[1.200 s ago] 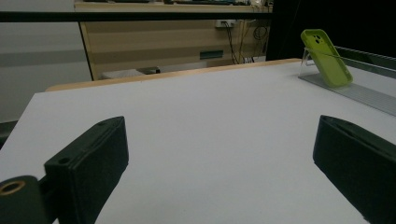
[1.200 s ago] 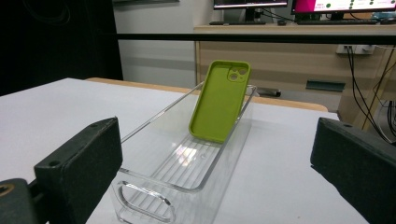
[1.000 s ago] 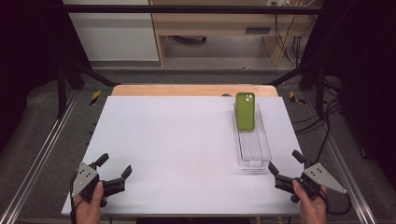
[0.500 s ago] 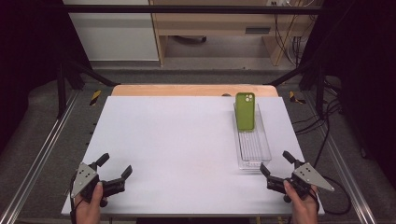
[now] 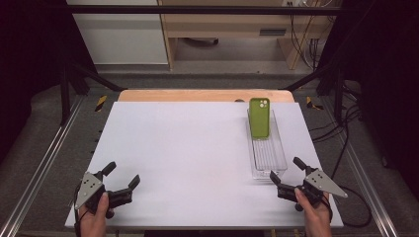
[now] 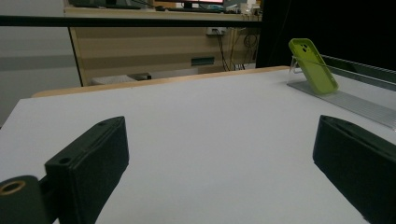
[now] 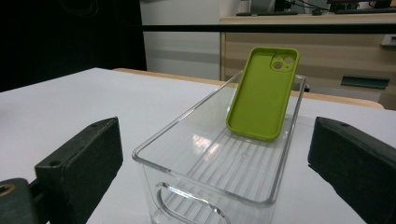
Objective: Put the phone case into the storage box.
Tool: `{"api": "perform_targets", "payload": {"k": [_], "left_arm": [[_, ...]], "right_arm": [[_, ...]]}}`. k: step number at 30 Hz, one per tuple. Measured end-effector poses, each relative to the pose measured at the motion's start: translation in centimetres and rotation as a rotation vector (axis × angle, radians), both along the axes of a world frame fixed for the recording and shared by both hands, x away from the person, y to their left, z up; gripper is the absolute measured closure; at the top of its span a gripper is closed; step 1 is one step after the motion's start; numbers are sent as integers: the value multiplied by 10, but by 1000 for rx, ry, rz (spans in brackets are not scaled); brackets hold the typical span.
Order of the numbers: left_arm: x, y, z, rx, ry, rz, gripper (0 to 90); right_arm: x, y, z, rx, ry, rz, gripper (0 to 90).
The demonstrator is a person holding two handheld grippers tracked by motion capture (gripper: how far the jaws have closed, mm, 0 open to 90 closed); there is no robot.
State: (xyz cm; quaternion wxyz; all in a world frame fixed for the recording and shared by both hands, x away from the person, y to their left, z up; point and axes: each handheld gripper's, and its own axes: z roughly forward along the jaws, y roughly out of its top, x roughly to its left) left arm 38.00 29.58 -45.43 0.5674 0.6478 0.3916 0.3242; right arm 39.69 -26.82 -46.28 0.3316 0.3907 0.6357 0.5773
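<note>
White table's basically bare — a green phone case (image 5: 259, 117) leans at the far end of a clear bin (image 5: 267, 148), untouched, while the left gripper (image 5: 121, 180) and right gripper (image 5: 285, 173) both sit spread wide, holding nothing — so everything's probably left to do.

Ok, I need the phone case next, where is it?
In the high view, the green phone case leans against the far end wall of the clear bin, right side of the table, beyond the right gripper.
</note>
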Motion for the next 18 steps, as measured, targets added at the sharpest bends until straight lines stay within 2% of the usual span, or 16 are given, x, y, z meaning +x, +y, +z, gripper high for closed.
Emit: {"api": "perform_targets", "payload": {"k": [3, 18], "left_arm": [[0, -1, 0, 0, 3, 2, 29], [-2, -3, 1, -5, -9, -3, 29]], "right_arm": [[3, 3, 2, -9, -10, 2, 40], [19, 18, 10, 18, -10, 27, 33]]}}
